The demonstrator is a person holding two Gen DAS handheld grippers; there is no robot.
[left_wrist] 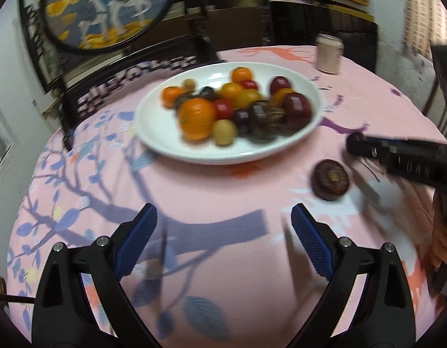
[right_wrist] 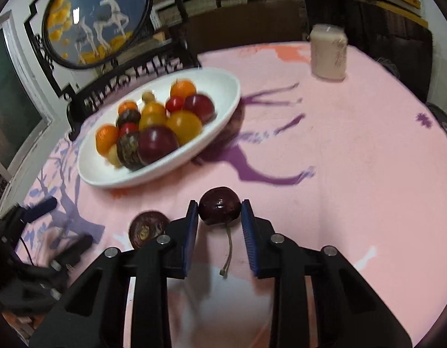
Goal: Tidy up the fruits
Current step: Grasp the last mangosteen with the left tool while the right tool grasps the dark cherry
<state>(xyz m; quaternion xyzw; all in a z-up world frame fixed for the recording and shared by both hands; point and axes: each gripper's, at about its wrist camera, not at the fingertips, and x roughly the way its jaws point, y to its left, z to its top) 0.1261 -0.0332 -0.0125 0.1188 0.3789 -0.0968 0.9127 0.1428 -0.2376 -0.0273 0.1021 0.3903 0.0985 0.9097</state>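
Observation:
A white plate (left_wrist: 165,148) at the back of the pink table holds several fruits: oranges, red tomatoes, dark plums, mangosteens. In the right wrist view my right gripper (right_wrist: 219,209) is shut on a dark purple plum (right_wrist: 219,204) that rests on the cloth, with a blue pad touching each side. Just left of it lies a mangosteen (right_wrist: 148,229), also seen in the left wrist view as the mangosteen (left_wrist: 330,179). My left gripper (left_wrist: 223,220) hovers open over bare cloth in front of the plate, nothing between its fingers. The right gripper (left_wrist: 359,145) reaches in from the right there.
A pale drink can (left_wrist: 329,55) stands at the far right of the table, beyond the plate. A round deer picture in a black carved stand (left_wrist: 107,8) rises behind the table's left edge. A hand (left_wrist: 443,232) holds the right tool.

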